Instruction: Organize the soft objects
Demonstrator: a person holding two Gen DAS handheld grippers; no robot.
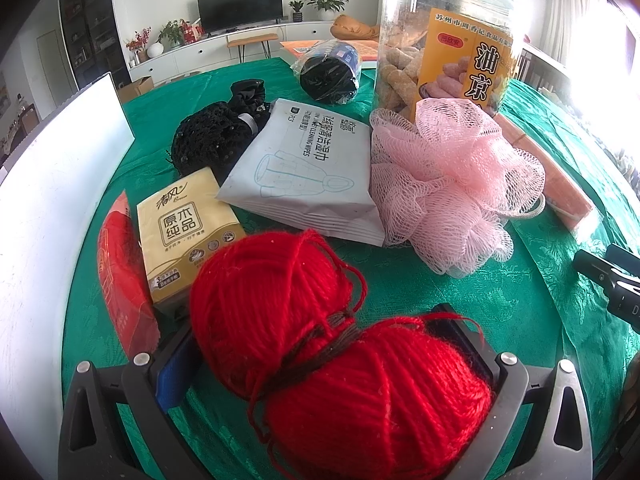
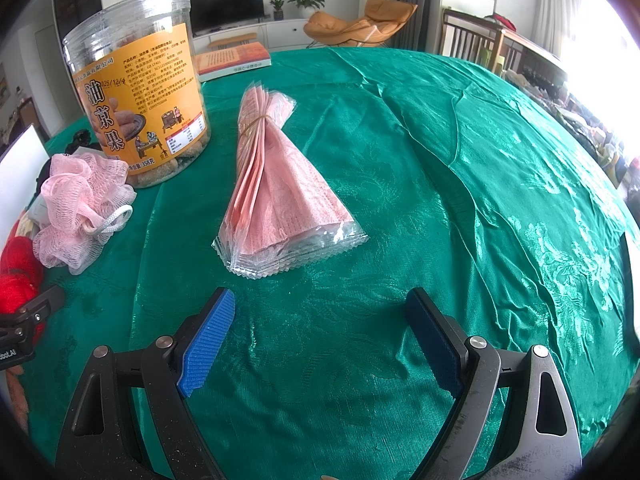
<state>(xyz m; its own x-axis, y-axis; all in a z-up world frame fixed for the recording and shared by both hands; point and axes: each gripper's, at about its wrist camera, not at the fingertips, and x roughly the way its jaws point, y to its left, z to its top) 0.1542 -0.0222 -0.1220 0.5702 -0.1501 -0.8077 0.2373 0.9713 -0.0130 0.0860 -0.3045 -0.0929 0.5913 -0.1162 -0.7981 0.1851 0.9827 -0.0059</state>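
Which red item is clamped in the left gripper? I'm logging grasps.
The red yarn, sitting between the left gripper pads; the flat red packet lies untouched beside the tissue pack.

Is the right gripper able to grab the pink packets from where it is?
Probably yes. The right gripper is open and empty, and the pink packets lie straight ahead on the green cloth with only bare cloth between them.

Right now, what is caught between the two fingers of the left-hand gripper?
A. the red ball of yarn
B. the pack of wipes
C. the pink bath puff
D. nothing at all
A: in the left wrist view the red ball of yarn fills the gap of the left gripper, its blue pads against the wool.
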